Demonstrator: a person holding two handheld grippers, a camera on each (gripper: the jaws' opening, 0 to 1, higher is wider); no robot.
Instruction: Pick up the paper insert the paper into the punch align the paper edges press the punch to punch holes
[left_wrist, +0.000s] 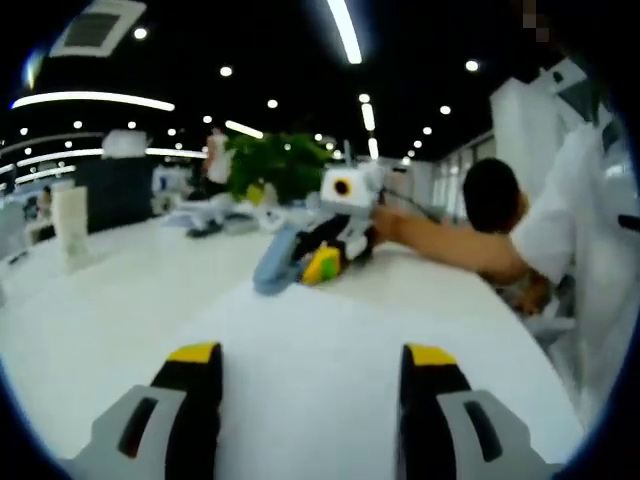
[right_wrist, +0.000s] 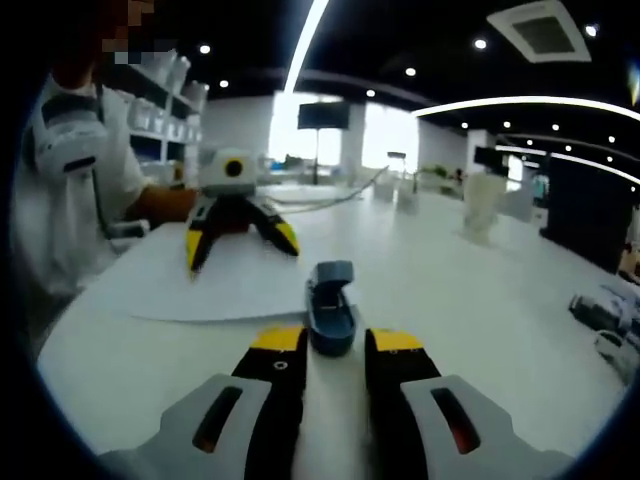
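A blue hole punch (right_wrist: 332, 303) lies on the white table, its near end between the fingers of my right gripper (right_wrist: 337, 342), which is shut on it. A white sheet of paper (right_wrist: 225, 285) lies flat to the left of the punch. My left gripper (right_wrist: 240, 240) hovers over the far part of that sheet with its yellow-tipped jaws spread. In the left gripper view my left gripper (left_wrist: 312, 356) is open just above the paper (left_wrist: 310, 325), nothing between its fingers. Beyond it, the punch (left_wrist: 272, 268) sticks out from my right gripper (left_wrist: 325, 262).
A person in white (left_wrist: 585, 230) stands at the table's edge, forearm (left_wrist: 440, 240) reaching to the right gripper. A green plant (left_wrist: 280, 165) and small items stand at the far end. A white vase-like object (right_wrist: 482, 205) stands far right. Table rim (right_wrist: 70, 340) is close.
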